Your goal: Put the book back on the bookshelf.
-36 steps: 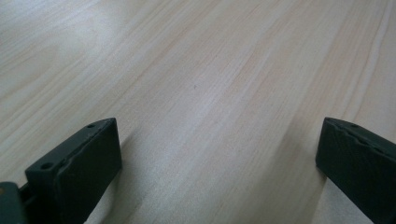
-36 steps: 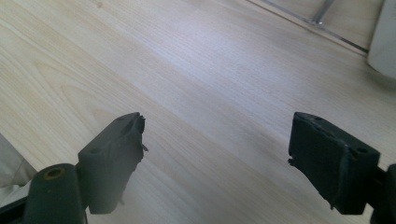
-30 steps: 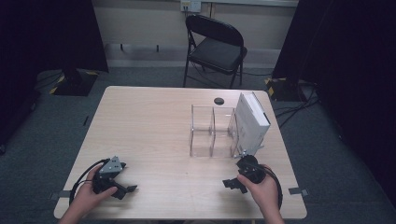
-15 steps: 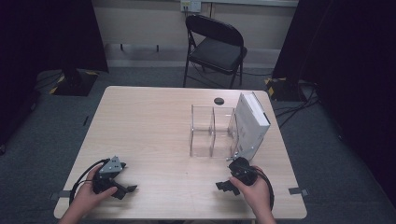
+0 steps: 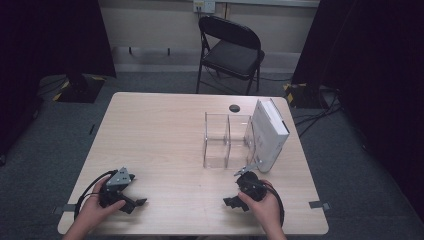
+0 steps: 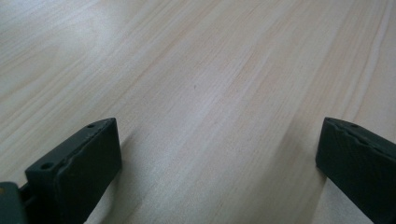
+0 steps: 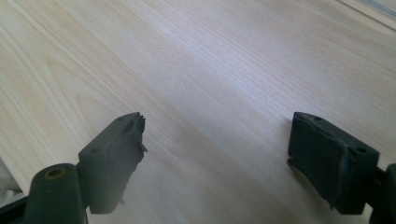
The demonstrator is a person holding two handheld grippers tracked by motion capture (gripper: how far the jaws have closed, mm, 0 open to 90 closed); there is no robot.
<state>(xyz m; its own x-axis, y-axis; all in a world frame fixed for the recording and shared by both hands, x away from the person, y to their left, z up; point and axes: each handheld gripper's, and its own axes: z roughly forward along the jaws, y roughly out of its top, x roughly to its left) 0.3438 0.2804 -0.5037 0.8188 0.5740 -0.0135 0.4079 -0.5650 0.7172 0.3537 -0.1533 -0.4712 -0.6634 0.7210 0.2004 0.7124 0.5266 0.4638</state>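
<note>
Near the front-left corner of the desk (image 5: 165,120), the left gripper (image 5: 131,204) is resting in the person's left hand (image 5: 95,210), its cable looping beside it; in the left gripper view its two black fingers (image 6: 74,172) are standing wide apart with nothing but bare wood grain between them, the tips lying close over the desk surface. Toward the front-right part of the desk, the right gripper (image 5: 231,203) is sitting under the person's right hand (image 5: 262,207), and in the right gripper view its fingers (image 7: 114,158) are likewise spreading wide, gripping nothing, with pale wood showing in the gap. Just beyond that hand, on the right half of the desk, a clear acrylic holder (image 5: 227,140) is standing upright, split into two open compartments, and both are looking empty. At the holder's right side, a white book (image 5: 267,134) is standing on edge, leaning slightly, just beside or touching the clear wall; which of the two I cannot tell. Behind the holder, near the far edge, a small dark round cap (image 5: 234,107) is lying flat on the desk.
</note>
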